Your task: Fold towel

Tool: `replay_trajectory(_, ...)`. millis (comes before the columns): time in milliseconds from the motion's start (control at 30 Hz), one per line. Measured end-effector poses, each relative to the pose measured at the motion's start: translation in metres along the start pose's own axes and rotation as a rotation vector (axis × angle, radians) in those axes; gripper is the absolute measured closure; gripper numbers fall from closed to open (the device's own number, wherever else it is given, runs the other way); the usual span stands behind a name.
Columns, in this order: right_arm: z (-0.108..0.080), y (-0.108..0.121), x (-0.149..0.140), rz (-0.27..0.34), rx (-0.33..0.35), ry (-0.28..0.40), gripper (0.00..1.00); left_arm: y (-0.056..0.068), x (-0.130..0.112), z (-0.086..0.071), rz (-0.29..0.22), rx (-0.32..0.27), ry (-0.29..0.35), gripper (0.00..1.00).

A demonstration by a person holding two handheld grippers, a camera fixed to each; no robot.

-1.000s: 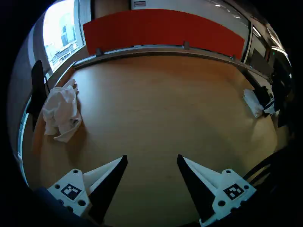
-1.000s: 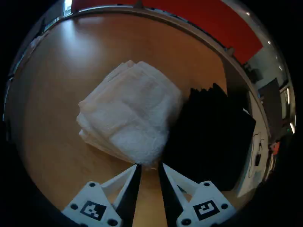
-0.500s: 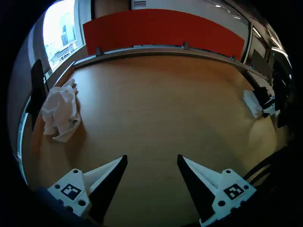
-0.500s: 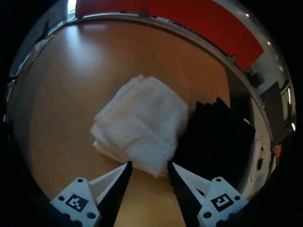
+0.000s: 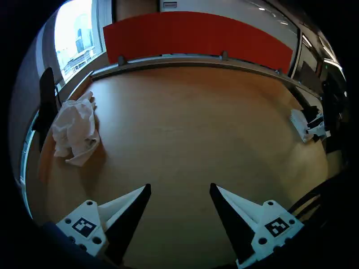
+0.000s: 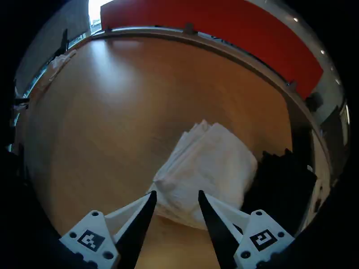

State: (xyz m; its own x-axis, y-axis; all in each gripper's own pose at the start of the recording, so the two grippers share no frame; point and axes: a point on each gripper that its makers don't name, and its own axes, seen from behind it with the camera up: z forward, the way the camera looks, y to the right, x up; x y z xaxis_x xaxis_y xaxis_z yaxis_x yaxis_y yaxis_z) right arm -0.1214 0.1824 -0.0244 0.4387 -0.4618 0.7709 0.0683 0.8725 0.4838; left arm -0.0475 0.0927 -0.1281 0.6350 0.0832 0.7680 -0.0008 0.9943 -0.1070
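A folded white towel [image 6: 211, 166] lies as a neat squarish stack on the wooden table [image 6: 112, 112], and in the right gripper view its near edge sits just ahead of and between the tips of the right tool [image 6: 176, 197]. That tool is released: its two fingers stand apart on either side of the towel's near corner, and whether they touch the fabric cannot be told. Just to the right of the stack, touching its side, is a black pile [image 6: 282, 188] that looks like layered cloth. In the left gripper view a second, crumpled white towel [image 5: 74, 127] lies in a loose heap by the table's left edge, well apart from the left tool [image 5: 178, 186]. The left tool is also released, its fingers spread wide over bare wood and holding nothing. A red partition [image 5: 197, 36] runs along the far side of the table, with a bright window [image 5: 74, 40] at its left end.
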Motion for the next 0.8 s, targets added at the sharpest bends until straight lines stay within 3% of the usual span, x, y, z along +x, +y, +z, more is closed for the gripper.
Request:
replay_trajectory(300,0.011,-0.015,0.012,-0.012,0.02,0.007,0.41,-0.006,-0.004,-0.003,-0.012,0.009,-0.004,0.03)
replay_trajectory(533,0.015,-0.013,0.011,-0.021,0.005,0.0,0.73,-0.008,-0.004,-0.003,-0.013,0.011,-0.004,0.03)
replay_trajectory(700,0.014,-0.015,0.012,-0.016,0.017,0.002,0.88,-0.007,-0.004,-0.002,-0.012,0.009,-0.004,0.02)
replay_trajectory(800,0.013,-0.015,0.012,-0.013,0.024,0.005,0.92,-0.006,-0.003,-0.002,-0.01,0.008,-0.002,0.03)
